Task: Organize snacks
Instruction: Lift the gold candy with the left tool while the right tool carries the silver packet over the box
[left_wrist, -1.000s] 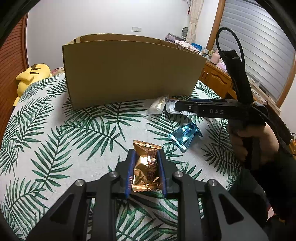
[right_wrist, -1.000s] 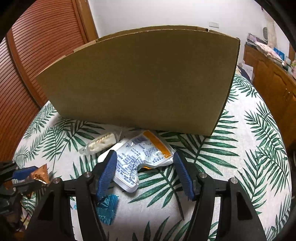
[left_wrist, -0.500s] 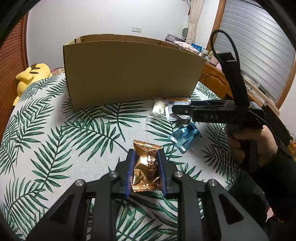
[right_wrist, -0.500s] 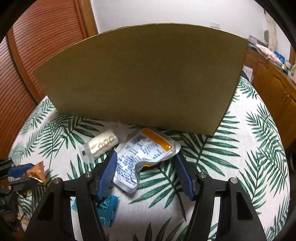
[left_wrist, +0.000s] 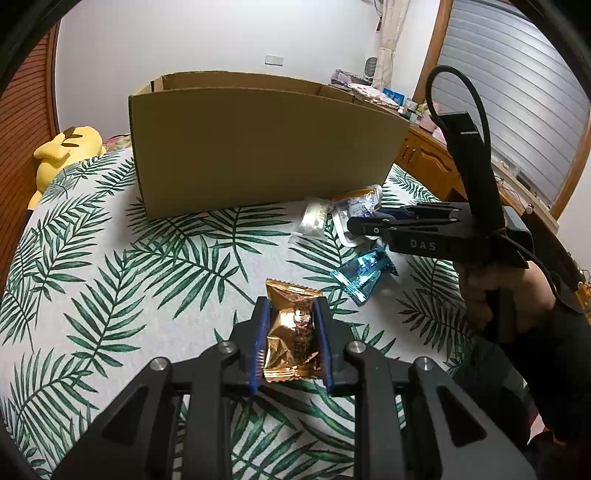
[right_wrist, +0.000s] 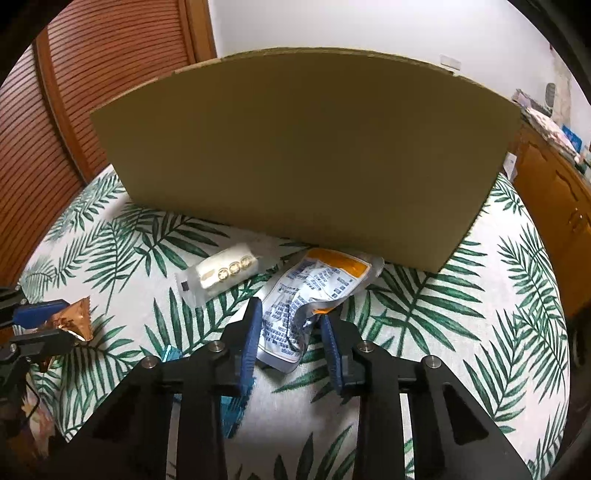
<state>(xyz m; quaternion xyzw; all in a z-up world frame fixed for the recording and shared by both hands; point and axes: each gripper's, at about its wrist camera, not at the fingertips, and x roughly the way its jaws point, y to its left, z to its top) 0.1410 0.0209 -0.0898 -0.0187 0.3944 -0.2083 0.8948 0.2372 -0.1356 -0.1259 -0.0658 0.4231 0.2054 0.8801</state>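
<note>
My left gripper (left_wrist: 291, 314) is shut on a gold foil snack packet (left_wrist: 291, 332), held low over the leaf-print cloth; it also shows in the right wrist view (right_wrist: 72, 319). My right gripper (right_wrist: 291, 317) has closed on the near end of a white and orange pouch (right_wrist: 314, 288), which crumples between the fingers and lies by the cardboard box (right_wrist: 306, 155). The right gripper also shows in the left wrist view (left_wrist: 364, 221). A small white wrapped snack (right_wrist: 221, 275) lies left of the pouch. A blue foil packet (left_wrist: 362, 275) lies between the grippers.
The open-topped cardboard box (left_wrist: 266, 147) stands at the back of the cloth-covered table (left_wrist: 110, 280). A yellow plush toy (left_wrist: 66, 147) lies at the far left edge. Wooden cabinets (left_wrist: 428, 162) stand to the right.
My right gripper has moved forward and its fingers have closed from wide open onto the white and orange pouch. My left gripper stays still with the gold packet.
</note>
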